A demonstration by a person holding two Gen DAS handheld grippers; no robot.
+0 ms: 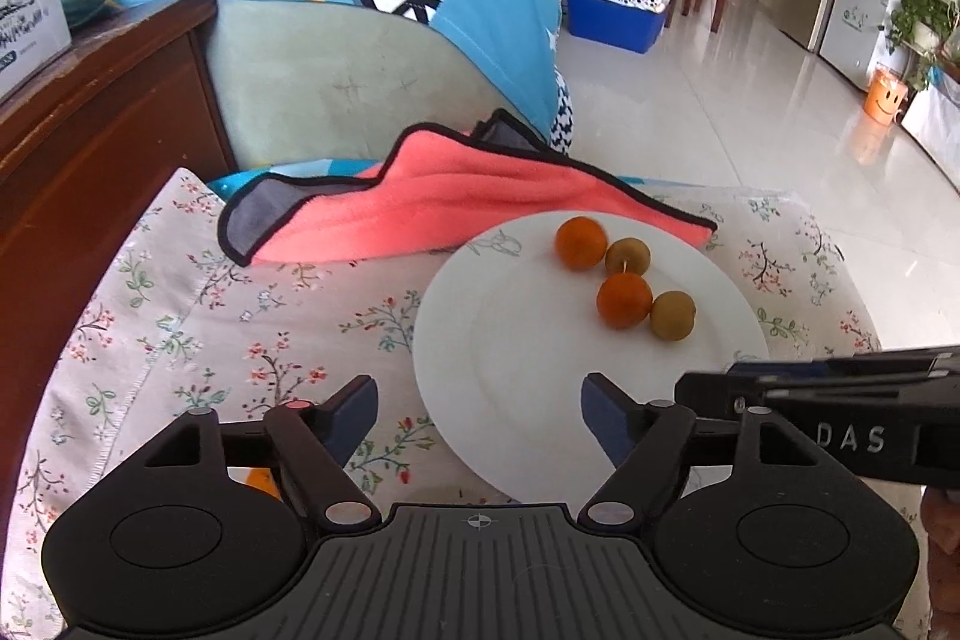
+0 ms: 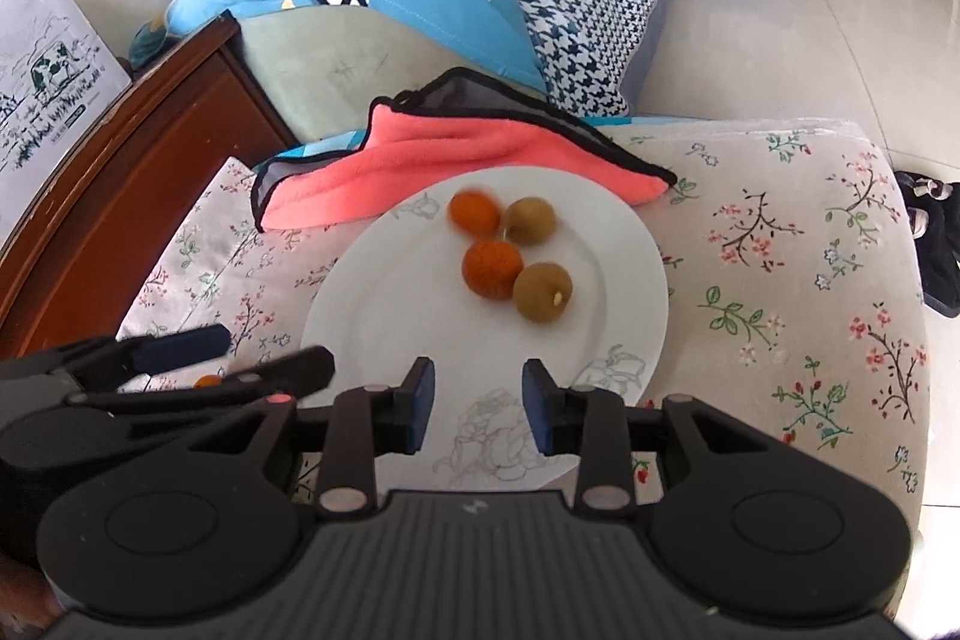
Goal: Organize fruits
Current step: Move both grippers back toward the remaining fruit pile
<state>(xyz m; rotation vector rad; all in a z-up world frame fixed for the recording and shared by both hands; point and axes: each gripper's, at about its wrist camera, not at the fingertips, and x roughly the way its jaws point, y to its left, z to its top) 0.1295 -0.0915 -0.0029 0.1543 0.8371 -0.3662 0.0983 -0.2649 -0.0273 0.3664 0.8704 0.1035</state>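
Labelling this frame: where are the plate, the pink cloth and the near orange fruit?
plate [image 1: 480, 340]: left wrist view, bare left part.
pink cloth [image 1: 420, 208]: left wrist view, middle fold.
near orange fruit [image 2: 492, 268]: right wrist view, its centre.

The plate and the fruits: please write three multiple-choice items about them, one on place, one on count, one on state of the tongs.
1. Where does the pink cloth lie?
A. Behind the plate, over its far rim
B. Under the whole plate
C. On the floor

2. How many fruits are on the plate?
A. Two
B. Four
C. Six

3. How are the right tongs?
A. Shut on an orange
B. Open and empty
C. Shut on the cloth

Answers:
1 A: the cloth covers the far rim of the plate.
2 B: two oranges and two green fruits.
3 B: the right tongs show a gap with only plate in it.
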